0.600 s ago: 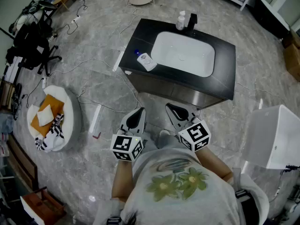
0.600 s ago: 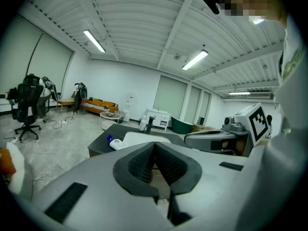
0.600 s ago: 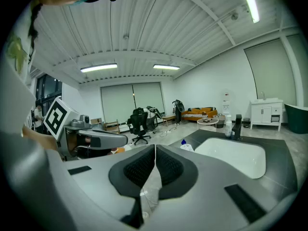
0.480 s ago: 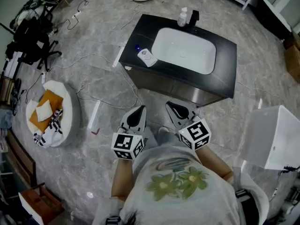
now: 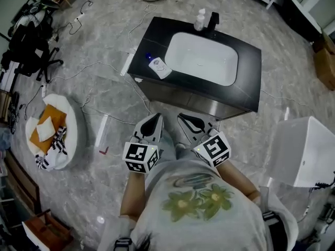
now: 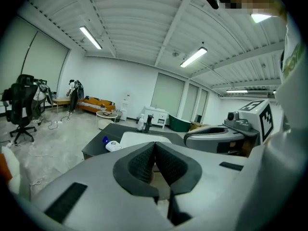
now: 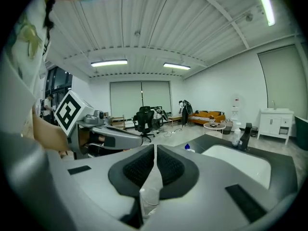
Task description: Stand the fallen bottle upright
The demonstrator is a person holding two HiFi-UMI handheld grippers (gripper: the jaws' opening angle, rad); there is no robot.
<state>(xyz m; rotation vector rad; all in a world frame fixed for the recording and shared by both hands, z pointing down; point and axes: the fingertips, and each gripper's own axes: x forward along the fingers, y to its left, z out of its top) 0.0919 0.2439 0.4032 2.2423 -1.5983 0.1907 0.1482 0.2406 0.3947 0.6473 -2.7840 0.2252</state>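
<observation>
While the person (image 5: 196,205) stands on the grey floor (image 5: 104,103) in front of a black-topped washstand (image 5: 246,72), both grippers are held close to the body, pointing toward the washstand and slightly downward.

Left gripper (image 5: 152,125): jaws pressed together, nothing between the pads.

Right gripper (image 5: 189,122): jaws likewise closed pad to pad, holding nothing.

The two grippers lie side by side, near each other but apart, each carrying its marker cube (image 5: 140,157) at the rear.

Fallen bottle (image 5: 158,67): white, with a blue cap (image 5: 148,57), lying on its side on the countertop just beside the left rim of the white basin (image 5: 201,59), well apart from both grippers.

At the back edge of the counter a second, clear bottle (image 5: 199,20) stands upright just beside the black faucet (image 5: 212,20).

Surroundings, head view: a round white basket (image 5: 76,135) holding orange and white cloths (image 5: 44,127) on the floor at left; a black office chair (image 5: 29,41) at upper left; a white box (image 5: 306,150) at right.

In the left gripper view the fallen bottle appears beyond the closed jaws, on the near left corner of the counter; in the right gripper view it shows small, to the right of the jaws
</observation>
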